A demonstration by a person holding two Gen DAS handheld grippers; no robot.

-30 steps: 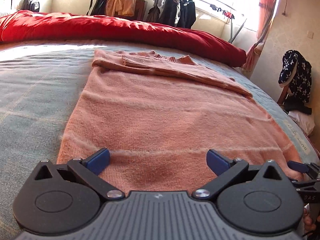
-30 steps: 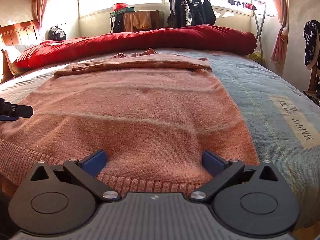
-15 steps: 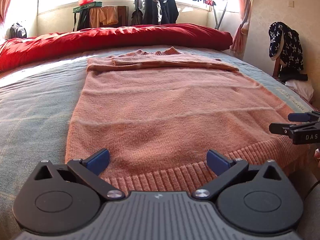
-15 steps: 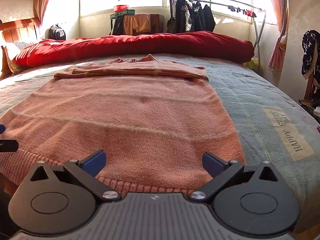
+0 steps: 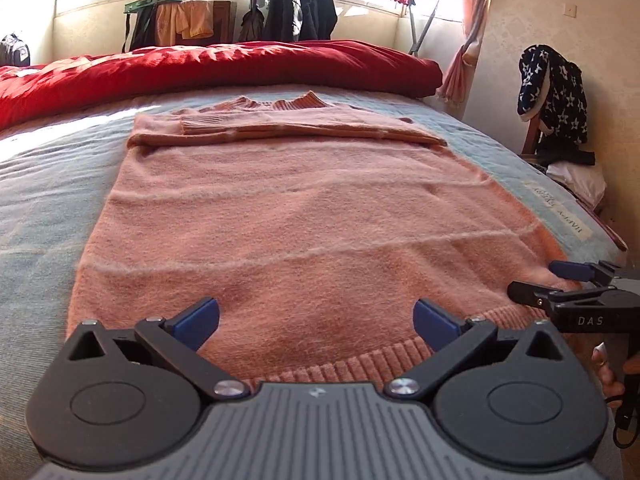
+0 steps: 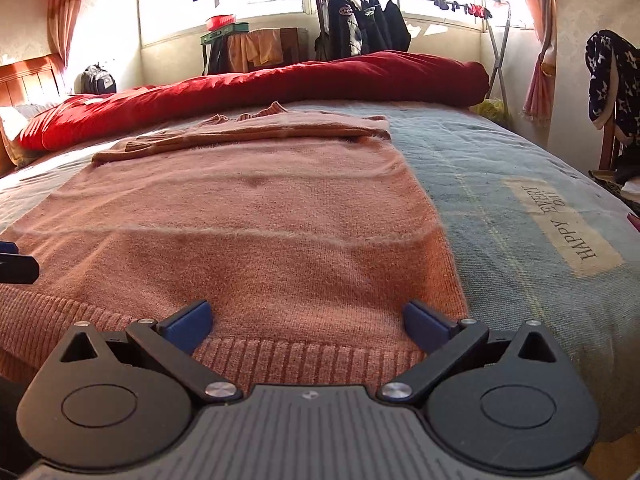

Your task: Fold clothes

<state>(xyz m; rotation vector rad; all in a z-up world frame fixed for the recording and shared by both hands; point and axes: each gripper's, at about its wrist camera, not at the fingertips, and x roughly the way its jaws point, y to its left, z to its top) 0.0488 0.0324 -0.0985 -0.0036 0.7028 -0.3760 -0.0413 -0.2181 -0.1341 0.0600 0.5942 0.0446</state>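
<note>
A salmon-pink sweater [image 5: 296, 216] is lying flat on the blue-grey bed [image 5: 44, 200], its long axis running away from both cameras: the ribbed hem is sitting at the near edge and the collar is pointing toward the red quilt [image 5: 224, 68] at the far side. The sleeves are lying folded across the chest near the collar.

The left wrist view is showing the sweater's left edge with bare bedcover beside it, plus the right claw [image 5: 544, 280] reaching over the hem's right corner, with fingertips of a hand [image 5: 608, 372] showing under it. The right wrist view is showing the sweater's right edge [image 6: 436, 224] and a printed patch reading "HAPPY EVERY DAY" [image 6: 560, 224] on the bedcover, with only a sliver of the left claw [image 6: 16, 264] entering at the left.

The left claw [image 5: 316, 314] is hanging over the hem, spread wide and gripping nothing. The right claw [image 6: 306, 316] is likewise spread wide above the hem, empty.
</note>
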